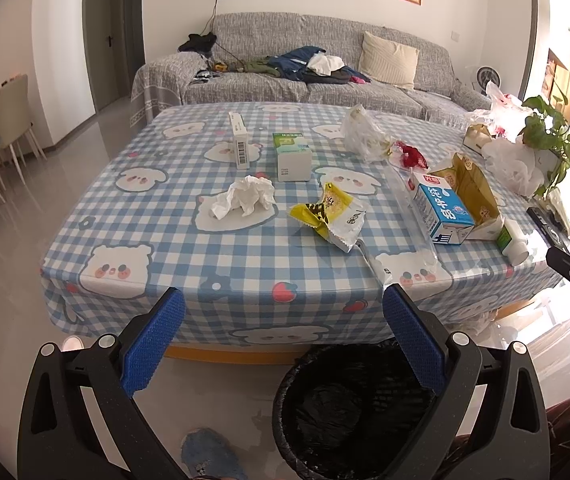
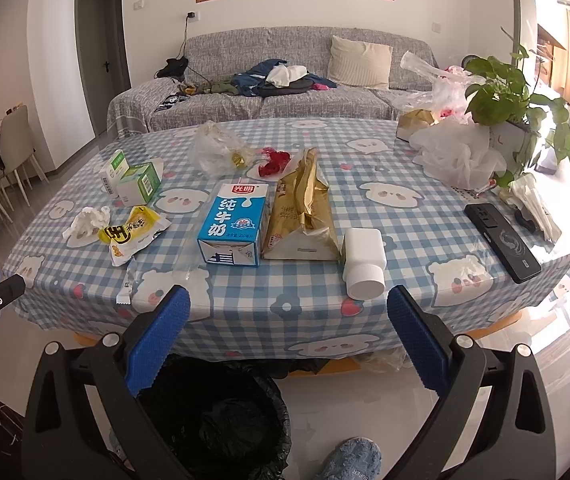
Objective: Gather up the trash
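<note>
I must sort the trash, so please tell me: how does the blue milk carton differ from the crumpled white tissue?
The milk carton is a blue printed box with its shape intact; the tissue is plain white and crumpled. The carton is clearly larger than the tissue. The carton lies beside the gold bag; the tissue lies near the yellow wrapper. Both rest on the checked table.

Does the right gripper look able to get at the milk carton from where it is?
Probably yes. The right gripper is open and empty at the table's near edge, and the milk carton lies just ahead, its near end exposed. The gold bag lies close alongside, so that side is tight.
</note>
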